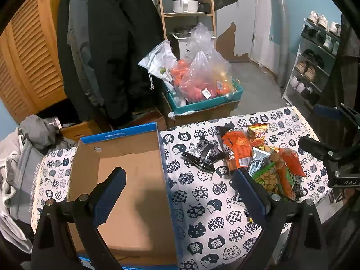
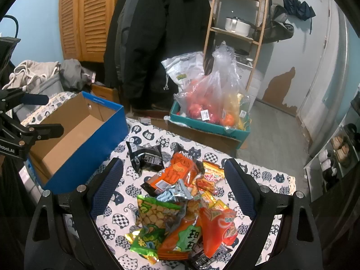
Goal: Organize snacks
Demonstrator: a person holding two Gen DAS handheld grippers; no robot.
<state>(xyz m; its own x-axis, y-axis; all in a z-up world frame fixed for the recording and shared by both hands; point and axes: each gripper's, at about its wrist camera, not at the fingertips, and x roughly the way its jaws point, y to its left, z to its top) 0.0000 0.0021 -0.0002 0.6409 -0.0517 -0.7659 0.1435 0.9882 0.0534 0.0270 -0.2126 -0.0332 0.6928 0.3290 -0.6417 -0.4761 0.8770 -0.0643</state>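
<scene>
An empty blue cardboard box [image 1: 126, 180] with a brown inside stands on the left of the cat-print tablecloth [image 1: 202, 204]; it also shows in the right wrist view [image 2: 74, 141]. A pile of snack packets [image 2: 180, 209] lies to its right, with a black packet [image 2: 146, 157] nearest the box and an orange packet [image 2: 175, 173] behind the pile. The pile also shows in the left wrist view [image 1: 267, 162]. My left gripper [image 1: 180, 175] is open and empty above the box's right wall. My right gripper [image 2: 173, 168] is open and empty above the pile.
Behind the table stand a teal crate [image 1: 202, 103] with bags of fruit, hanging dark coats [image 1: 108, 45] and a wooden shelf [image 1: 186, 13]. A shoe rack [image 1: 315, 60] stands at the right. Clothes and a grey bag [image 1: 24, 168] lie left of the table.
</scene>
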